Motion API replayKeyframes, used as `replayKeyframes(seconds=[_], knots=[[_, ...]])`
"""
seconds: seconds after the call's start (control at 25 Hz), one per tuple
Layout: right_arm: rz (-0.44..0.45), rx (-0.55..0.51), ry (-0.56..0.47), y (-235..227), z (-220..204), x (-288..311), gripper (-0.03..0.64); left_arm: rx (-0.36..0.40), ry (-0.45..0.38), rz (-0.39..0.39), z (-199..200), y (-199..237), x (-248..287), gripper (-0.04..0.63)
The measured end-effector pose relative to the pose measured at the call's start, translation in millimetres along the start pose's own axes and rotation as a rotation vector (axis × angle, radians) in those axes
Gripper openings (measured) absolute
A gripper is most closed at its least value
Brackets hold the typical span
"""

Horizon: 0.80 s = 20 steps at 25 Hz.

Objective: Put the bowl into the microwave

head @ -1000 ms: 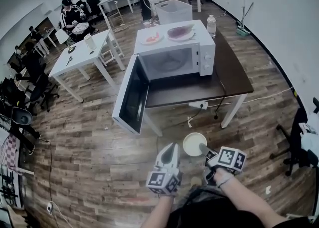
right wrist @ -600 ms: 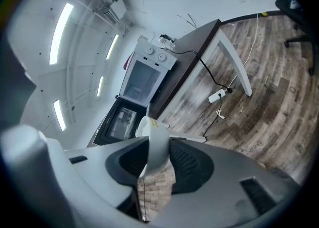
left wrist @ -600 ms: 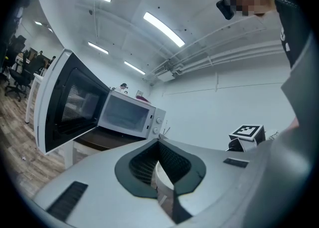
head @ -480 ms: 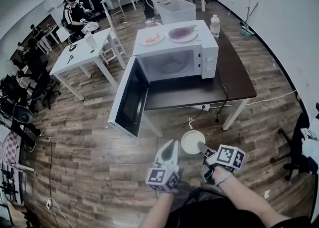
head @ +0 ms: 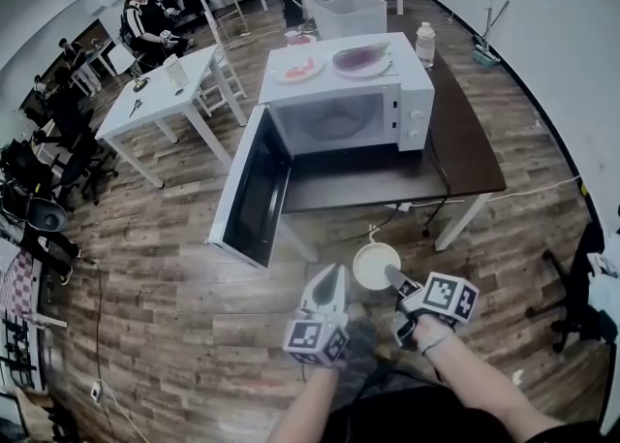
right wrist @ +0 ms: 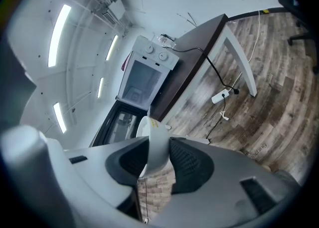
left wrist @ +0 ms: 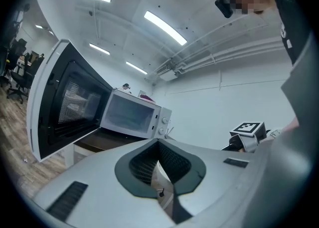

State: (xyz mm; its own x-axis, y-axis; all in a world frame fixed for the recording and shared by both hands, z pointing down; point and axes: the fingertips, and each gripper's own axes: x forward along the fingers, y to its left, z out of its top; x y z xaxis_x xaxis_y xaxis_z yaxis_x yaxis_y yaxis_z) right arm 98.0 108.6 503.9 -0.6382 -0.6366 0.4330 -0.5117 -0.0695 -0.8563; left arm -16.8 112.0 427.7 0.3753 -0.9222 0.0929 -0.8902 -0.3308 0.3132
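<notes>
A white microwave (head: 339,116) stands on a dark brown table (head: 465,155), its door (head: 247,189) swung wide open to the left. A white bowl (head: 376,265) hangs over the wood floor in front of the table. My right gripper (head: 395,281) is shut on its rim. The right gripper view shows the bowl (right wrist: 157,139) edge-on between the pads of the right gripper (right wrist: 157,159), with the microwave (right wrist: 147,80) beyond. Just left of the bowl, my left gripper (head: 332,276) is shut and holds nothing. The left gripper (left wrist: 159,159) looks toward the open microwave (left wrist: 132,117).
Two plates of food (head: 360,58) lie on the microwave top, with a bottle (head: 424,44) beside them. A cable (head: 373,233) hangs below the table. A white table (head: 160,102) and seated people are at far left, and an office chair (head: 581,286) at right.
Both grippers and the bowl have come a little nearer the table and microwave. The grip on the bowl is unchanged.
</notes>
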Motion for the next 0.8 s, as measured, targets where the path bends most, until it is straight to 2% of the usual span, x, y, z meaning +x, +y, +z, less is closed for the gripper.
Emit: replayKeyframes(seconds=[0.8], knots=[[-0.014,0.01,-0.02,12,66,68,0.129,-0.012,0.022,-0.03,20,45,94,0.002]])
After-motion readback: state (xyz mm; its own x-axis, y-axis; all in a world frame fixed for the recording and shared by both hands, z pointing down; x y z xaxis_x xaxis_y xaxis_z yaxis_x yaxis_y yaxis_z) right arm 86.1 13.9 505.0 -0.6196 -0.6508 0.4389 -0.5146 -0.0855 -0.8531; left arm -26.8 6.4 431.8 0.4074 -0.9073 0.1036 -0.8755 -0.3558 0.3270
